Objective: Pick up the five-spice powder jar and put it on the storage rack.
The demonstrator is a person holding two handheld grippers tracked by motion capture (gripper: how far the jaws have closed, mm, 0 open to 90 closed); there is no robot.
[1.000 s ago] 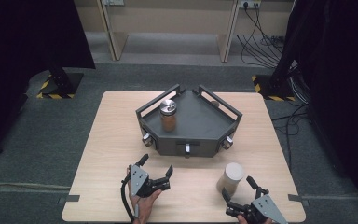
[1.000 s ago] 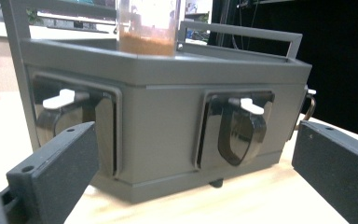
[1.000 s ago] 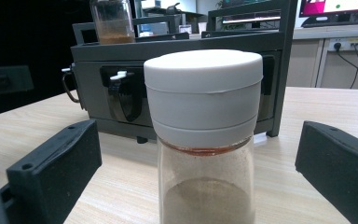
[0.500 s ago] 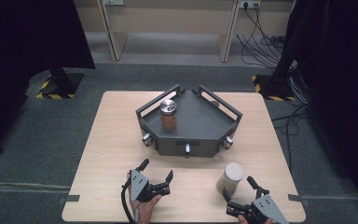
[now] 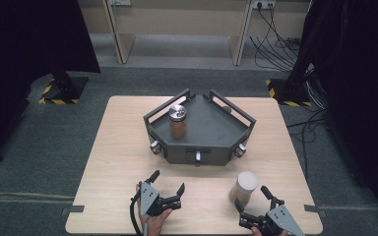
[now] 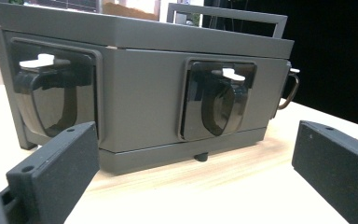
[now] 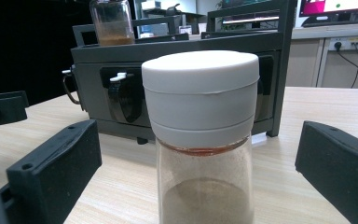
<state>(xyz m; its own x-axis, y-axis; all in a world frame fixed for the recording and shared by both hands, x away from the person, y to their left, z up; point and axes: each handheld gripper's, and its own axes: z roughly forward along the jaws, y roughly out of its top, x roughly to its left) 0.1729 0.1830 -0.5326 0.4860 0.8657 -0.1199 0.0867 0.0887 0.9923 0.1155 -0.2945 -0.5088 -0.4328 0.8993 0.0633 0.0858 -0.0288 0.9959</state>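
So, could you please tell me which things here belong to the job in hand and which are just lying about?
In the job:
- white-capped jar, between the open right tongs
- grey rack, faced by the open left tongs

Lying about:
- metal-lidded jar on the rack
- cables on the floor

Your left gripper (image 5: 167, 190) and right gripper (image 5: 252, 203): black blocky jaws with one small hole each, grey triangular top plates, black cable trailing off the left.
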